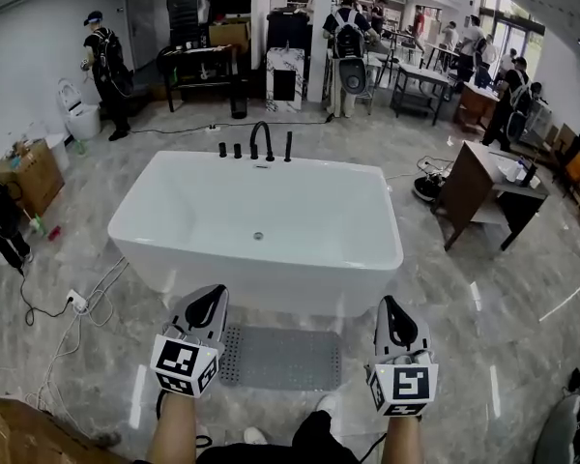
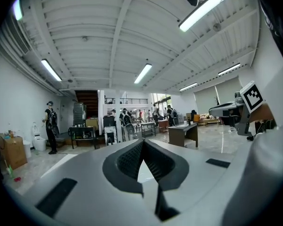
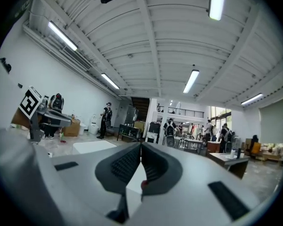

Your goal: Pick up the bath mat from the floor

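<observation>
While the grey perforated rubber bath mat (image 1: 280,358) lies flat on the glossy grey marbled floor (image 1: 68,245), just in front of the white freestanding bathtub (image 1: 271,293), the left gripper (image 1: 209,304) and the right gripper (image 1: 391,309) hover level above it, one towards either end, each with jaws pressed together on nothing

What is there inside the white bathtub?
Inside the bathtub only a small drain shows on its bare white bottom. The near inner wall is covered by the tub's front rim.
</observation>
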Action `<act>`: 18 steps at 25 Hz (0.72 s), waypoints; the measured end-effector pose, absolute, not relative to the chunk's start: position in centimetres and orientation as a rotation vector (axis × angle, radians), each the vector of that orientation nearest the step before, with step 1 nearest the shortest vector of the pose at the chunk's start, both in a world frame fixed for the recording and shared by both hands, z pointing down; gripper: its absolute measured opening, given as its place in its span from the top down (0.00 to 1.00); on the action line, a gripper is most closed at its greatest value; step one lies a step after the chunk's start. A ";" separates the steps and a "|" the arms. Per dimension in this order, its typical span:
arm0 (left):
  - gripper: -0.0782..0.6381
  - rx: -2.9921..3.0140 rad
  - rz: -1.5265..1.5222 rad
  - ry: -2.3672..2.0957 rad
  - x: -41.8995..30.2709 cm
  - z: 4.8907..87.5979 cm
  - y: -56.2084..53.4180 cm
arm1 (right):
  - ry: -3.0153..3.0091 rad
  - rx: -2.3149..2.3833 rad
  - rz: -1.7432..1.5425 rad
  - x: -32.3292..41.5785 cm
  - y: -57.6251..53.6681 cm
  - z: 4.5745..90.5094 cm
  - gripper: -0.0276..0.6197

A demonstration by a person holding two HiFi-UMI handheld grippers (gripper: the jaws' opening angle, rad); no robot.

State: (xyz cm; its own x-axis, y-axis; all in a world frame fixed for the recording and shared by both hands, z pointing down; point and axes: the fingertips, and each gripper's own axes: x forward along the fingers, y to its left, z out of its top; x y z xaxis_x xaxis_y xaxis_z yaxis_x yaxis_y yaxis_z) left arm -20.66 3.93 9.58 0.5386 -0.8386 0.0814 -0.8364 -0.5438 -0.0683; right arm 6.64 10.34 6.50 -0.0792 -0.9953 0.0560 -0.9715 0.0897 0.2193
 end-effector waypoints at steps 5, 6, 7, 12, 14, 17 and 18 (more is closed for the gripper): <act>0.88 -2.725 -0.180 1.529 -17.7 9.9 1.1 | -2.184 1.982 -0.144 10.5 6.9 7.8 0.92; 0.88 -2.713 -0.187 1.536 -16.9 9.8 0.4 | -2.189 1.983 -0.134 11.6 6.1 8.0 0.92; 0.88 -2.704 -0.194 1.543 -15.9 9.7 -0.3 | -2.194 1.987 -0.120 12.8 5.2 8.2 0.92; 0.88 -2.657 -0.266 1.602 -12.1 9.4 -2.7 | -2.237 1.963 -0.055 17.6 1.6 9.5 0.92; 0.88 -2.648 -0.260 1.631 -11.4 9.4 -3.4 | -2.259 1.940 -0.043 18.3 0.5 10.1 0.92; 0.88 -2.637 -0.285 1.640 -11.2 9.8 -4.3 | -2.283 1.907 -0.012 18.5 -0.9 10.9 0.92; 0.88 -2.636 -0.295 1.640 -11.2 9.9 -4.5 | -2.284 1.899 -0.006 18.4 -1.2 11.0 0.92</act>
State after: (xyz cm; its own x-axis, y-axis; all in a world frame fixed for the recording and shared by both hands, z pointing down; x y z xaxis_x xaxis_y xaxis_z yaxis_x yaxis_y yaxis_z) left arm -11.23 -4.49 9.95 0.4291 -0.8911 0.1478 -0.8867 -0.4467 -0.1190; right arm 18.40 -1.18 11.04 -0.1740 -0.9763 0.1285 -0.9757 0.1886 0.1117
